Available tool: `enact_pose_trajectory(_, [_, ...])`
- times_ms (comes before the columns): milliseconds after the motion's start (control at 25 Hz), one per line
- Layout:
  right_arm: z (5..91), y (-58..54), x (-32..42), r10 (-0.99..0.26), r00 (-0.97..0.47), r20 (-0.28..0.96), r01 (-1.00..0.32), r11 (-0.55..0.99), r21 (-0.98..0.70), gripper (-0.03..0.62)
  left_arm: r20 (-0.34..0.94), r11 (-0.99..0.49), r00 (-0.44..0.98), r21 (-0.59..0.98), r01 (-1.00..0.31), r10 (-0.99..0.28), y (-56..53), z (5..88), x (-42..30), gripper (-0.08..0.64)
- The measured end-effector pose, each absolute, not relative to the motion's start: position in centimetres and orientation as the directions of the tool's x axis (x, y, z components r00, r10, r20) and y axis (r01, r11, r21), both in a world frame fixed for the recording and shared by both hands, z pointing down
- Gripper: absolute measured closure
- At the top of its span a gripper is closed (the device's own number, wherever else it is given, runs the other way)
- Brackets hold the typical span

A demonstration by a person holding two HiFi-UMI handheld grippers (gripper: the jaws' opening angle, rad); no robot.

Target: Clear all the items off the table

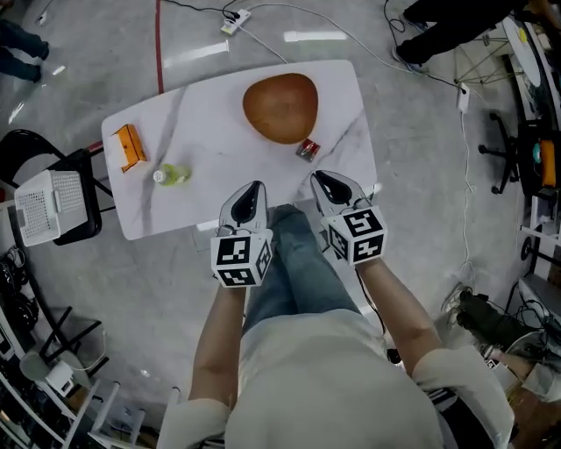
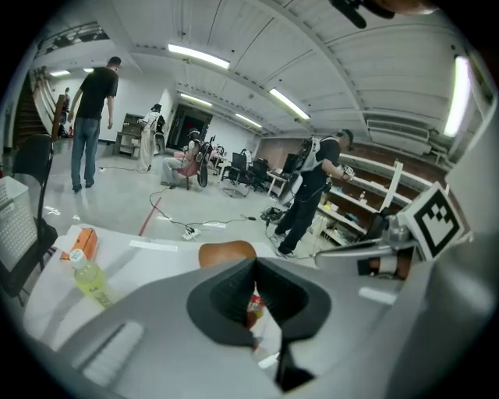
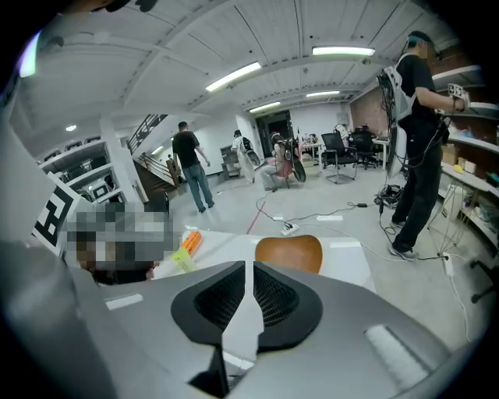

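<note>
A white marble table point(image 1: 210, 118) carries a brown oval bowl point(image 1: 280, 107), a small red and silver packet point(image 1: 308, 150), a yellow-green bottle point(image 1: 171, 174) lying on its side and an orange box point(image 1: 130, 146). My left gripper point(image 1: 254, 186) hovers over the table's near edge, shut and empty. In the left gripper view the bowl point(image 2: 226, 252) and the packet point(image 2: 254, 304) lie ahead, with the bottle point(image 2: 88, 277) at the left. My right gripper point(image 1: 321, 178) hangs just short of the packet. Its jaws stand a narrow slit apart with nothing between them, the bowl point(image 3: 289, 252) beyond.
A black chair with a white basket point(image 1: 48, 206) stands left of the table. A power strip point(image 1: 235, 17) and cables lie on the floor behind it. Shelves and gear crowd the right side. Several people stand further off in the room.
</note>
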State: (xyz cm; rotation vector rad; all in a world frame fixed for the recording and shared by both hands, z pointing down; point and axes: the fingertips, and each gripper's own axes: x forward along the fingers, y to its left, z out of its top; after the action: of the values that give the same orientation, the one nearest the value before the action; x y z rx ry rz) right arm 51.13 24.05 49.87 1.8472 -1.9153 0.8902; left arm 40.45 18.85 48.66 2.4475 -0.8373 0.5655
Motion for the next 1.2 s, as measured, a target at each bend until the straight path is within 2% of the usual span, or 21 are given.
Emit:
enact_pose_trajectory(600, [65.2, 22.1, 56.1, -0.636, -0.075, 0.768, -0.968, -0.138, -0.209, 0.479, 0.645, -0.626, 0.653, 0.330, -0.706, -0.397, 15.8, 61.4, 42.4, 0.551])
enact_pose_trajectory(1200, [77.8, 22.4, 58.9, -0.511, -0.036, 0.859, -0.950, -0.249, -0.188, 0.449, 0.671, -0.600, 0.634, 0.340, -0.724, -0.385, 14.8, 68.5, 44.5, 0.551])
